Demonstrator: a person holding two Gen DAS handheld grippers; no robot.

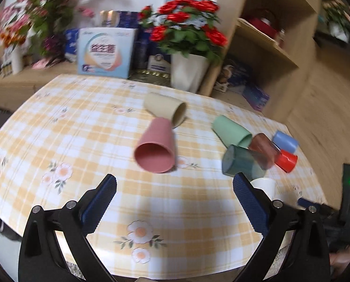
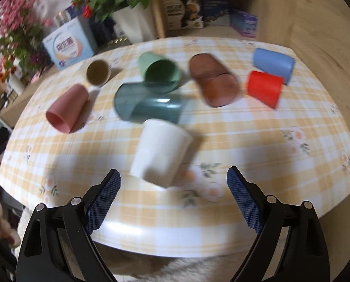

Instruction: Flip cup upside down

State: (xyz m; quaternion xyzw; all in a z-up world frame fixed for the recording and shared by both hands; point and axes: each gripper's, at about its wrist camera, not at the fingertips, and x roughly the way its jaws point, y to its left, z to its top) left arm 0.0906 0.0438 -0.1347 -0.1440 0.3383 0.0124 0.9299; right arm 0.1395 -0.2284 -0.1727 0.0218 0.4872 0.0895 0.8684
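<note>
Several cups lie on their sides on the checked tablecloth [image 1: 85,127]. A pink cup [image 1: 156,149] lies with its mouth toward my left gripper [image 1: 174,184], which is open and empty just in front of it. A beige cup [image 1: 165,108] lies behind the pink one. A white cup [image 2: 160,151] lies just ahead of my right gripper [image 2: 173,179], which is open and empty. In the right wrist view the pink cup [image 2: 68,108], beige cup [image 2: 97,72], green cup [image 2: 159,70], dark teal cup [image 2: 146,104], brown cup [image 2: 213,82], red cup [image 2: 264,88] and blue cup [image 2: 272,63] are spread behind it.
A white vase of red flowers [image 1: 189,70] and a tissue box [image 1: 105,51] stand at the table's far edge. A wooden shelf unit [image 1: 266,35] with boxes rises at the back right. Pink flowers [image 1: 31,16] stand at the back left.
</note>
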